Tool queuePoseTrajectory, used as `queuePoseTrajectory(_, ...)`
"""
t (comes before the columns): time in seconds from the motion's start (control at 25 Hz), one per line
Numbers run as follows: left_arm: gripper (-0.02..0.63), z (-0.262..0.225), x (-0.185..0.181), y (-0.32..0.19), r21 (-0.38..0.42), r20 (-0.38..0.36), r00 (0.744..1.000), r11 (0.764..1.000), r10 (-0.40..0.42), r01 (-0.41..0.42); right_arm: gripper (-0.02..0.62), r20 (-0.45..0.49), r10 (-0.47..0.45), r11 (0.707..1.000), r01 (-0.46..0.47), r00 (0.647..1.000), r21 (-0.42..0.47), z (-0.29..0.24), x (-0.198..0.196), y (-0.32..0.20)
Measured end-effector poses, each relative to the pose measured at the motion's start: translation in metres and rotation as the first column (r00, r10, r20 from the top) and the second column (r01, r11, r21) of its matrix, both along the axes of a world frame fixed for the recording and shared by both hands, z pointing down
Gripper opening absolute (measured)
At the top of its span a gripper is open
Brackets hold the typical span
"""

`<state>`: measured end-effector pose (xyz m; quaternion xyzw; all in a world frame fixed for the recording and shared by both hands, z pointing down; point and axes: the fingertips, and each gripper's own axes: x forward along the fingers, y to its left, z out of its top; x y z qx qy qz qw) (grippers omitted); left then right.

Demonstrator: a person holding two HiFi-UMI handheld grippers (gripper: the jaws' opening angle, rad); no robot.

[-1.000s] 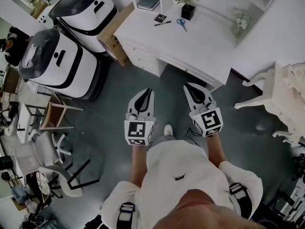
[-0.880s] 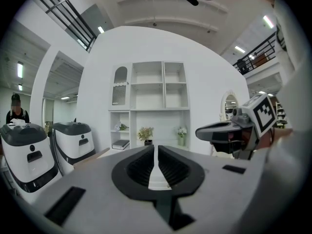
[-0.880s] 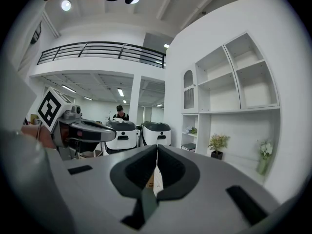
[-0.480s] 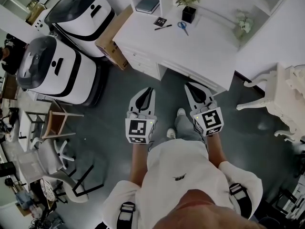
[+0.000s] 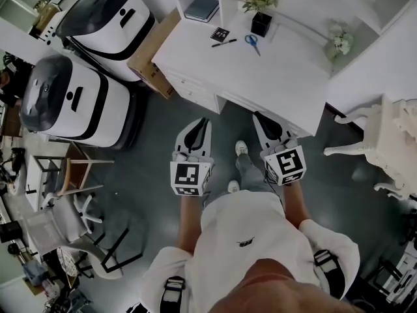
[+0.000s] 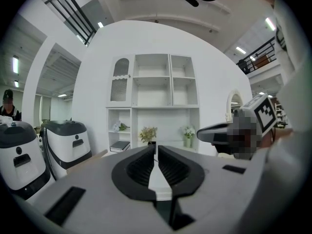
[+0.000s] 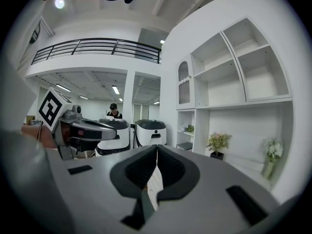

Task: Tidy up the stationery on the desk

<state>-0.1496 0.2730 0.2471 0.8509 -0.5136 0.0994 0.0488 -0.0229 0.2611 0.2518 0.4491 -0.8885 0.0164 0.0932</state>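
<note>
On the white desk (image 5: pixel 273 70) ahead of me lie a black pen (image 5: pixel 223 43), blue-handled scissors (image 5: pixel 251 41) and a small black patterned card (image 5: pixel 219 34). Beside them stands a black pot with a plant (image 5: pixel 260 23). A dark book (image 5: pixel 201 8) lies on the shelf at the desk's left. My left gripper (image 5: pixel 204 122) and right gripper (image 5: pixel 258 117) hang over the dark floor short of the desk, side by side. Both are shut with nothing in them. In the left gripper view the left gripper (image 6: pixel 156 146) points at the shelves, and in the right gripper view the right gripper (image 7: pixel 156 147) does the same.
Two large white-and-black machines (image 5: pixel 75 96) stand left of the desk, with a cardboard box (image 5: pixel 153 47) between them and it. A white ornate chair (image 5: pixel 384 139) is at the right. A vase of white flowers (image 5: pixel 340 41) sits at the desk's right end. Chairs and a stool (image 5: pixel 75 165) are at the lower left.
The person has stepped forward, so the desk has drawn closer. Both grippers keep the same shut pose in front of the body.
</note>
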Motion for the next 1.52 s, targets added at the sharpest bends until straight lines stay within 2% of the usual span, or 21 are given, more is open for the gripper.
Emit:
queuePoseTrajectory(0.96,0.0,0.01,0.034,-0.198,-0.034,0.037,0.997,0.997,-0.063,0.064,-0.003,0.022,-0.12,0.992,0.121,0.993,-0.046,0.014,0.02,-0.212)
queuePoseTrajectory(1.32,0.0,0.028,0.033,-0.257,-0.071,0.047,0.998,0.996,-0.051,0.054,-0.003,0.031,-0.116,0.989,0.118,0.993,-0.088,0.032,0.017,-0.267)
queuePoseTrajectory(1.52,0.0,0.037,0.027,-0.292,-0.071,0.049,0.999,0.997,-0.019,0.023,-0.003,0.027,-0.089,0.99,0.092,0.996,-0.105,0.043,0.01,-0.295)
